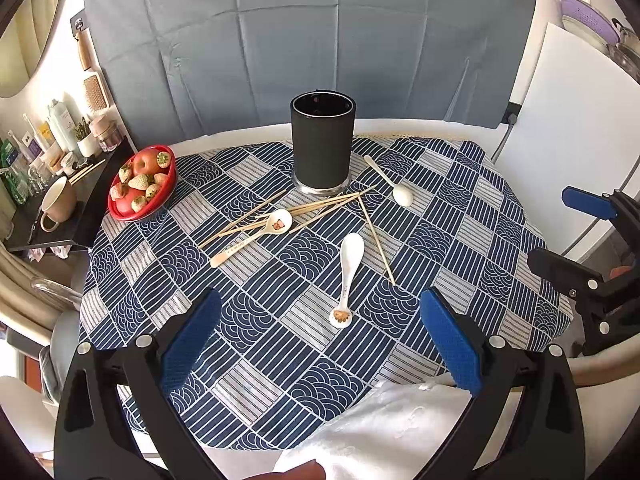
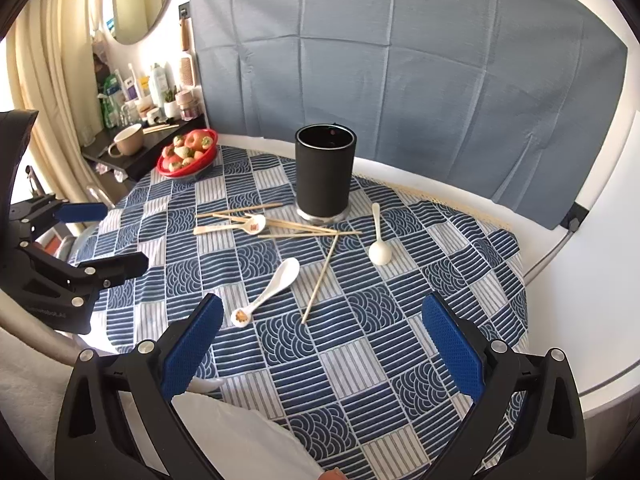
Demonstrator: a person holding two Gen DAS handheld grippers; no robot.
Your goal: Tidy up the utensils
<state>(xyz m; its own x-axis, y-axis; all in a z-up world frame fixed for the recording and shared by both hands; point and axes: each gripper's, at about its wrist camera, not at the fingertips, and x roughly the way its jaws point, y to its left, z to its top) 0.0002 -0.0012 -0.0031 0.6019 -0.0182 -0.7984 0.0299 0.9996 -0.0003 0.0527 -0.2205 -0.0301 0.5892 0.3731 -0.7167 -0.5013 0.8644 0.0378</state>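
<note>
A black cylindrical holder [image 1: 322, 142] [image 2: 325, 174] stands upright at the far middle of the table. Several wooden chopsticks [image 1: 320, 208] [image 2: 280, 226] lie scattered in front of it, one apart [image 1: 378, 240] [image 2: 322, 276]. Three white ceramic spoons lie on the cloth: a near one [image 1: 349, 276] [image 2: 269, 292], one among the chopsticks [image 1: 256, 234] [image 2: 240, 226], one to the right of the holder [image 1: 390, 182] [image 2: 378, 240]. My left gripper [image 1: 320, 340] [image 2: 96, 236] is open and empty above the near table. My right gripper [image 2: 322, 344] [image 1: 560, 232] is open and empty.
A red bowl of apples and strawberries [image 1: 143, 182] [image 2: 187, 152] sits at the far left table edge. A side shelf [image 1: 60, 216] holds a beige mug [image 1: 58, 202] [image 2: 127, 140] and bottles. White cloth [image 1: 384, 432] lies at the near edge. A blue patterned tablecloth [image 1: 280, 320] covers the table.
</note>
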